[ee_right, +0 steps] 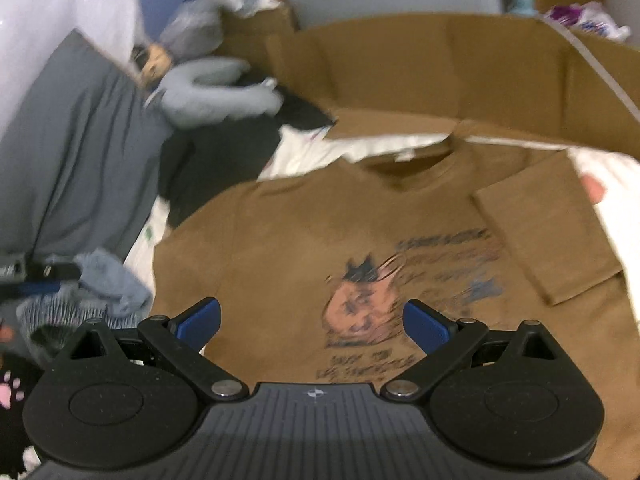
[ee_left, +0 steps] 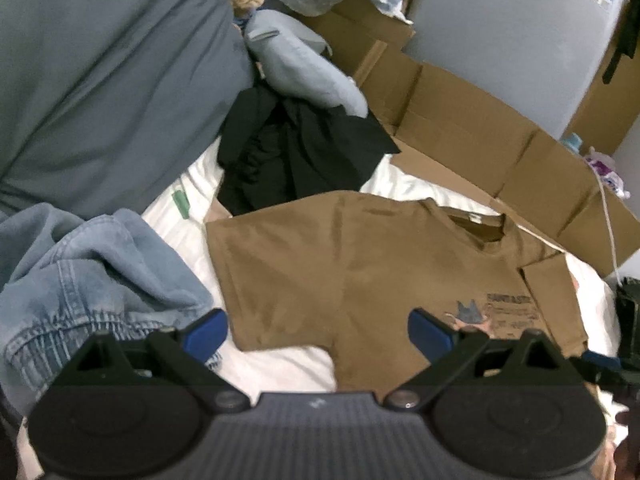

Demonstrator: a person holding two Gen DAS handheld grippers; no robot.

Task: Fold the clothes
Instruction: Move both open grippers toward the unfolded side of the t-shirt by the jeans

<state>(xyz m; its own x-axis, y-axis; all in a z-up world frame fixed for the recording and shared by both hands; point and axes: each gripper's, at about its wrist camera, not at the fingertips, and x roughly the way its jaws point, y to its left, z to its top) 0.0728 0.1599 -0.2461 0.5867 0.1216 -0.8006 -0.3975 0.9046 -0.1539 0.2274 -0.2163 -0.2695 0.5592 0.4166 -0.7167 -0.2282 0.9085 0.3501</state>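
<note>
While the brown T-shirt (ee_right: 304, 240) lies print-up on the white sheet (ee_left: 280, 364) | I see left gripper (ee_left: 318, 330) wide, empty | right gripper (ee_right: 312, 322) wide, empty | one sleeve (ee_right: 548, 232) folded inward

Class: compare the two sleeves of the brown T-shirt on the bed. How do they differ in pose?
The right sleeve is folded inward and lies on top of the brown T-shirt, partly covering the print. The left sleeve still spreads outward, flat on the white sheet. Both are short, brown and smooth.
</note>
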